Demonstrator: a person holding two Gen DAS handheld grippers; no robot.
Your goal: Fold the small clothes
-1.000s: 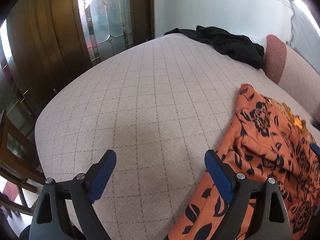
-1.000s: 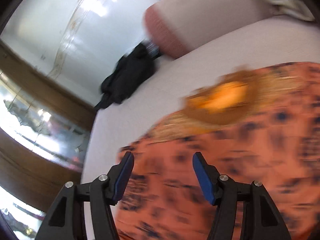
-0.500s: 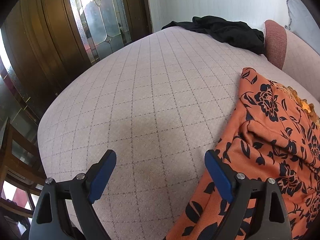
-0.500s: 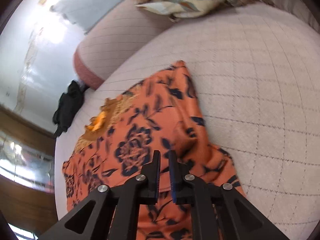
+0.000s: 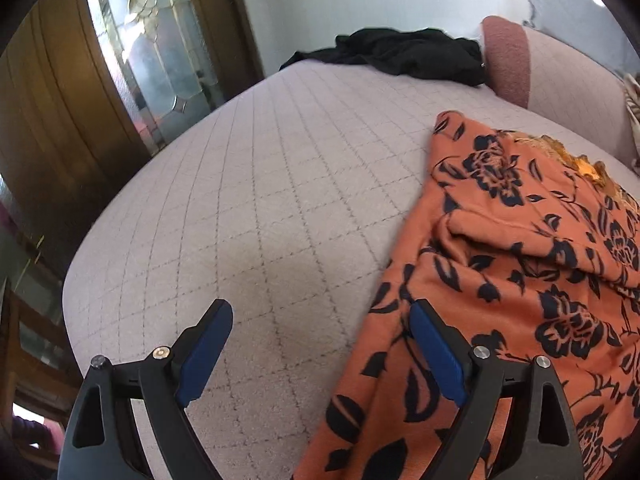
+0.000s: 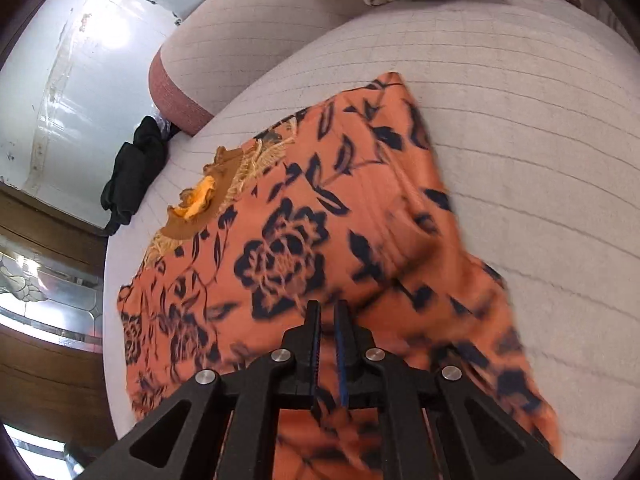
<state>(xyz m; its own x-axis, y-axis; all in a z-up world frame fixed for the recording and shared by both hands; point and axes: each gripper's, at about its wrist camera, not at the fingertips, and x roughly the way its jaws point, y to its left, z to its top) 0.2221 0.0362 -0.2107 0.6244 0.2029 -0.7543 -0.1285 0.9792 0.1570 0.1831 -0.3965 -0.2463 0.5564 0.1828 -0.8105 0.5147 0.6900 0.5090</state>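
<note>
On the quilted bed [image 5: 248, 208], at the left of the left wrist view, the left gripper [image 5: 320, 344] stood released, its blue pads wide apart over bare cover with nothing between them; its right finger lay just beside the near edge of the orange flowered garment [image 5: 520, 280]. Farther back, a black garment [image 5: 408, 56] lay bunched near a bolster [image 5: 508, 60]. Across in the right wrist view, the orange flowered garment [image 6: 288, 240] was spread rumpled on the bed [image 6: 520, 140], and the right gripper [image 6: 326, 320] stood clenched over its near part; whether cloth was pinched between the pads could not be told.
</note>
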